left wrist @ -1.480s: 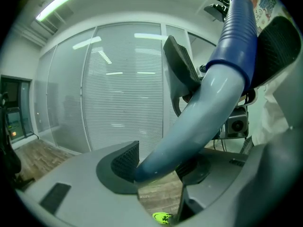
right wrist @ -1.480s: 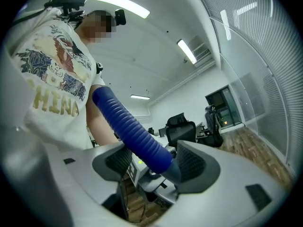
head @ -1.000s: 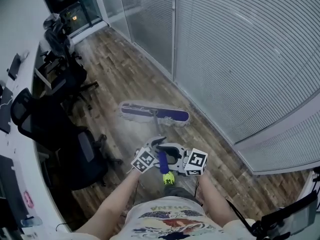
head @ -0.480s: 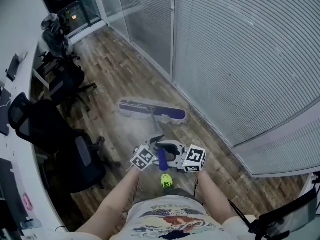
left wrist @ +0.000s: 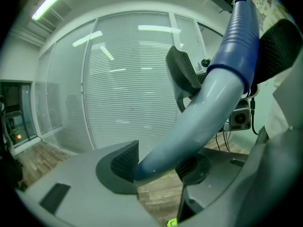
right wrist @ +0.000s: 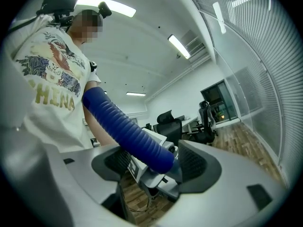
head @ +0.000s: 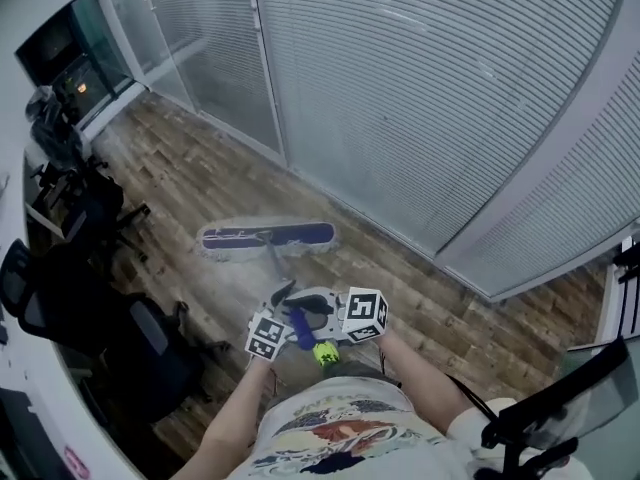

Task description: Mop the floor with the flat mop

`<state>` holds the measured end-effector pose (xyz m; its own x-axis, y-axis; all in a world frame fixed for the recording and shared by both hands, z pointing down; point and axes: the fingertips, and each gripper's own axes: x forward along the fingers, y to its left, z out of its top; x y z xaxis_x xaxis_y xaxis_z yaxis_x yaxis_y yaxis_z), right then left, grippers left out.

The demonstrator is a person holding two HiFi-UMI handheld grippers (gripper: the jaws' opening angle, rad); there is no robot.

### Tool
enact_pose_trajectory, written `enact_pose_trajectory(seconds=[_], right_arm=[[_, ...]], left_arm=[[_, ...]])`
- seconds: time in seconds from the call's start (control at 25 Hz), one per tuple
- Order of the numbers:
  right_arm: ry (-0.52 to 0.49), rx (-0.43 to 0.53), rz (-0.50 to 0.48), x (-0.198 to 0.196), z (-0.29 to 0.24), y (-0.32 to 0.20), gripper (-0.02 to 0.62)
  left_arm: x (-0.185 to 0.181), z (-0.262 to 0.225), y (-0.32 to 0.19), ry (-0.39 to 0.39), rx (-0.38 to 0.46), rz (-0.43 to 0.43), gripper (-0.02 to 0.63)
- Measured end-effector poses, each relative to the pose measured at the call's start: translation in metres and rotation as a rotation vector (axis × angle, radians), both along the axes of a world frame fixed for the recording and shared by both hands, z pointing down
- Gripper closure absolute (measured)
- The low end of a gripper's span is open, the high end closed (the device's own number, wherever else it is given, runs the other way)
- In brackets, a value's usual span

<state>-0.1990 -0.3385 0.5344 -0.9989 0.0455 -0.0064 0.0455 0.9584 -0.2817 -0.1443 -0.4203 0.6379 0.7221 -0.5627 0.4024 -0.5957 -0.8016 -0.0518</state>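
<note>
Grip comes nearest: the right tool is clamped on the blue ribbed handle sleeve, the left tool closed on the smooth grey pole just below it. It is probably light and stiff, and the bare pole may slip. Farther out, the flat blue-and-white mop head lies on the brown wood-plank floor.

Office worker in a white short-sleeved T-shirt printed with a blue, red and yellow graphic above pale yellow block lettering, black headgear strapped on top. The hand-held left tongs and right tongs are smooth pale grey moulded shells with black ribbed pads. Each has a white cube faced with black square markers.
</note>
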Motion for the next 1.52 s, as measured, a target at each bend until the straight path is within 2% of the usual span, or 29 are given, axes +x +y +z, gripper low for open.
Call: enact_pose_trajectory(seconds=[0.16, 0.4, 0.52, 0.68, 0.84, 0.88, 1.0, 1.08, 1.28, 1.52], right_arm=[[0.015, -0.003, 0.044, 0.013, 0.006, 0.07, 0.317], [0.032, 0.012, 0.068, -0.003, 0.012, 0.2, 0.316], [0.051, 0.016, 0.071, -0.008, 0.016, 0.263, 0.314], [0.059, -0.004, 0.111, 0.007, 0.012, 0.343, 0.314], [0.142, 0.017, 0.072, 0.027, 0.018, 0.438, 0.314], [0.126, 0.011, 0.096, 0.03, 0.017, 0.456, 0.314], [-0.027, -0.033, 0.238, 0.041, -0.005, 0.494, 0.314], [-0.09, -0.043, 0.288, 0.053, -0.021, 0.523, 0.314], [-0.097, -0.043, 0.322, 0.08, -0.037, 0.627, 0.314], [-0.15, -0.064, 0.434, 0.11, -0.05, 0.753, 0.316]], left_arm=[[0.016, 0.005, 0.072, 0.017, 0.002, 0.029, 0.422], [0.007, 0.007, 0.203, 0.065, 0.013, 0.049, 0.419], [0.003, 0.01, 0.266, 0.062, 0.02, 0.065, 0.419], [0.022, 0.006, 0.35, 0.063, 0.005, 0.117, 0.419], [0.047, 0.012, 0.446, 0.048, -0.042, 0.177, 0.402], [0.05, 0.011, 0.465, 0.055, -0.043, 0.18, 0.402], [0.057, -0.008, 0.511, 0.097, -0.032, 0.193, 0.402], [0.068, -0.023, 0.544, 0.132, -0.026, 0.201, 0.402], [0.096, -0.04, 0.653, 0.181, -0.025, 0.245, 0.402], [0.125, -0.054, 0.79, 0.234, -0.034, 0.339, 0.402]])
